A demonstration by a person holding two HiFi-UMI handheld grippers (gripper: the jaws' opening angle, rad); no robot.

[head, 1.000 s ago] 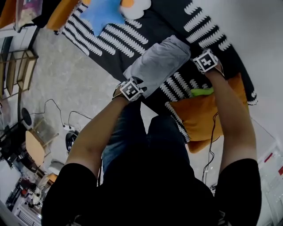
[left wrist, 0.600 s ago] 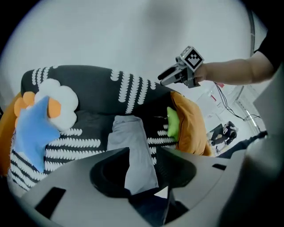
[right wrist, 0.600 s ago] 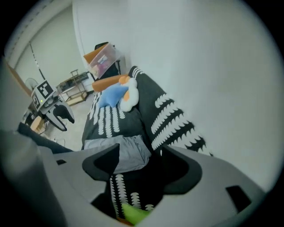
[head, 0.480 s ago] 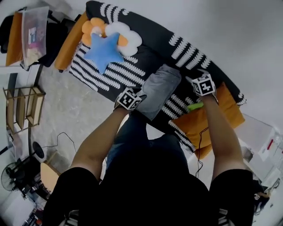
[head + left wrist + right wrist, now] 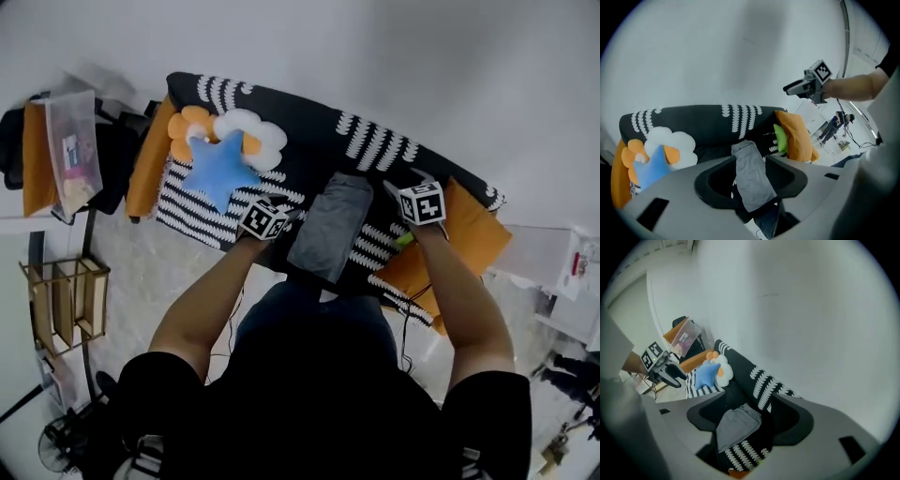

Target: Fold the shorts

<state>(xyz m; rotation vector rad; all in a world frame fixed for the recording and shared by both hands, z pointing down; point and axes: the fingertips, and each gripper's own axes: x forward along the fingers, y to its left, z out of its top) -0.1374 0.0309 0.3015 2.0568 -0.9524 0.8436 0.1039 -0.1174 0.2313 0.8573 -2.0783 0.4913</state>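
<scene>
A person in a dark top stands at a black, white-patterned sofa, both arms stretched forward with tongs in each hand. The left tongs stand wide, their jaws having just been opening, with nothing between them; the right tongs are likewise spread wide and empty (the grey cloth seen through each gap lies well below, clear of the jaws). Between the two, the grey shorts lie folded into a long narrow strip on the sofa seat, running from its front edge toward the backrest. Left of the shorts, a blue star cushion rests against a white-and-orange flower cushion; to the right lies an orange cushion with a green item just beside it. Behind the sofa rises a plain pale wall.
</scene>
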